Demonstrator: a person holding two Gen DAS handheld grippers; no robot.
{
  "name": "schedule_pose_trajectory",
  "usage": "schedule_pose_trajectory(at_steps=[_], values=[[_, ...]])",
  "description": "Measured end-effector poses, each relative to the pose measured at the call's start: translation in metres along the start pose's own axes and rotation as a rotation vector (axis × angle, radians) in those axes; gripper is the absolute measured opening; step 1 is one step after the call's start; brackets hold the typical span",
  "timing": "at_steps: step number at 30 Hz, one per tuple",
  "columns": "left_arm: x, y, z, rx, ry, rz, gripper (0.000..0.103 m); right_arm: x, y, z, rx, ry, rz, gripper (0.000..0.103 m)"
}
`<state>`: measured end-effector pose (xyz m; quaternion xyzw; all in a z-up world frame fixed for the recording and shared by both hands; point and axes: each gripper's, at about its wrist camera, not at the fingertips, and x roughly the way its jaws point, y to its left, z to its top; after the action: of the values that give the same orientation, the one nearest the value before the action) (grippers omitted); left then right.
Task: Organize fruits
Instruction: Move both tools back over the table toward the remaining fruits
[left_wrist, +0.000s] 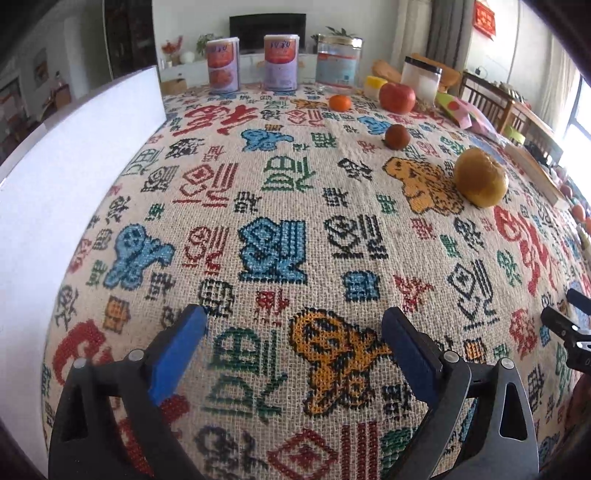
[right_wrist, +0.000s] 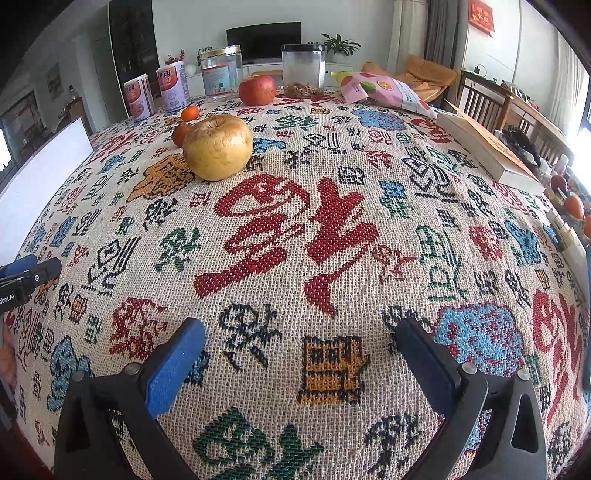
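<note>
Four fruits (right_wrist: 218, 147) dot a patterned tablecloth (right_wrist: 295, 240).

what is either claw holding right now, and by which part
Nothing. The left claw and right claw are both open over bare tablecloth.

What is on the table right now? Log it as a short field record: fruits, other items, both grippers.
surface: table under a patterned woven cloth
fruits: yellow apple; red apple; small orange; small dark red fruit
fruit layout: scattered, all apart, none in a container
other items: two labelled cans; clear jar; snack bag; book; white board
left gripper: open, nothing between the jaws
right gripper: open, nothing between the jaws
</note>
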<state>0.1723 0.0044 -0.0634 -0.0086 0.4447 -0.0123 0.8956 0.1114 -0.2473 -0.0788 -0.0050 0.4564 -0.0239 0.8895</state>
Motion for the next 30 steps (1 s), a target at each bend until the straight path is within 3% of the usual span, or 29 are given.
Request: schedule_pose_trajectory(at_steps=[3, 30], values=[[0.0027, -0.0038, -0.0002, 0.019, 0.011, 0.009, 0.102, 0.0003, 0.0014, -0.0002, -0.004, 0.001, -0.005, 0.103], [0.0023, -0.0035, 0.0000, 0.020, 0.011, 0.011, 0.102, 0.0007, 0.0011, 0.0002, -0.004, 0.003, -0.006, 0.103]])
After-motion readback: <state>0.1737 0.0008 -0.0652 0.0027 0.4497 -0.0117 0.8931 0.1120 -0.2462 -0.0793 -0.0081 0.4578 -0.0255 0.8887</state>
